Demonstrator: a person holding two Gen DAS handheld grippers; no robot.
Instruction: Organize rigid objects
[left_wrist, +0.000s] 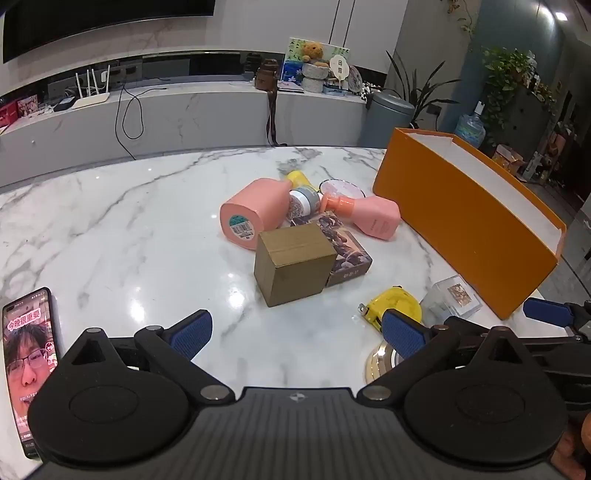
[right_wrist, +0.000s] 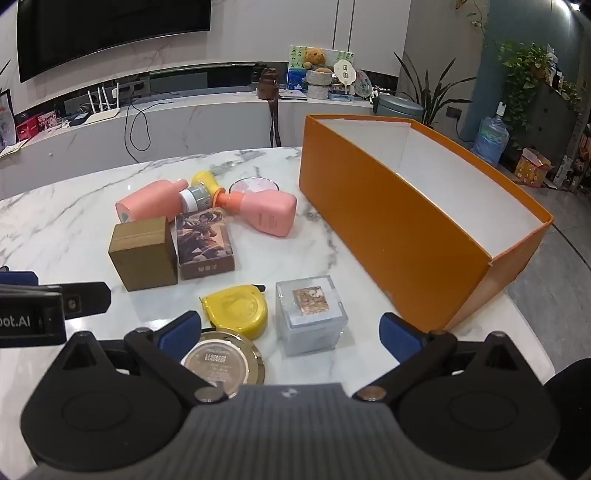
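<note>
Just ahead of my right gripper (right_wrist: 290, 332), between its spread jaws, sits the clear square plastic case (right_wrist: 312, 319), with the yellow tape measure (right_wrist: 236, 308) beside it; I judge the case light, stiff and slippery, best pinched across its flat sides. Both grippers gape fully and grasp nothing. The stiff brown cardboard cube (left_wrist: 293, 264) stands beyond my left gripper (left_wrist: 295, 332), and the empty orange cardboard box (right_wrist: 406, 229) waits to the right.
</note>
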